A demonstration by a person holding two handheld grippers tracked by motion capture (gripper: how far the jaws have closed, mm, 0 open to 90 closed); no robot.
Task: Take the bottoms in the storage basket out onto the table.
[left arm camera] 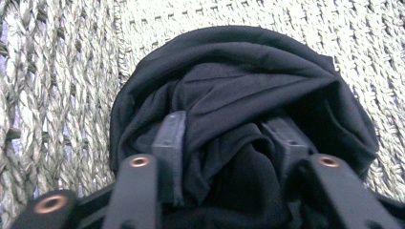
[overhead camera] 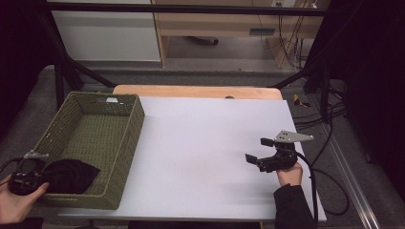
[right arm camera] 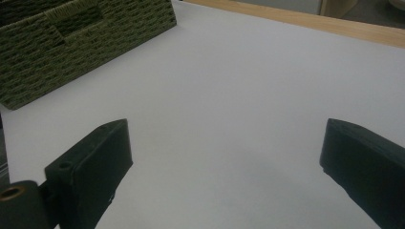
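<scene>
Black cloth (left arm camera: 239,90) bunched in the woven basket's (overhead camera: 129,143) near corner, soft, light and floppy.
Left gripper (left arm camera: 229,138) pinches a thick fold between its jaws (a bunched ridge holds better than a loose edge); right gripper (overhead camera: 260,150) hovers wide apart over the white table (overhead camera: 200,152).

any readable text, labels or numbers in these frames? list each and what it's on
None readable.
Small white tag on the far rim of the green woven basket: too small to read.
Grey strip on the wooden furniture behind the table: blurred, nothing legible.
Black cloth, left gripper, right gripper, white table top: no markings seen.
</scene>
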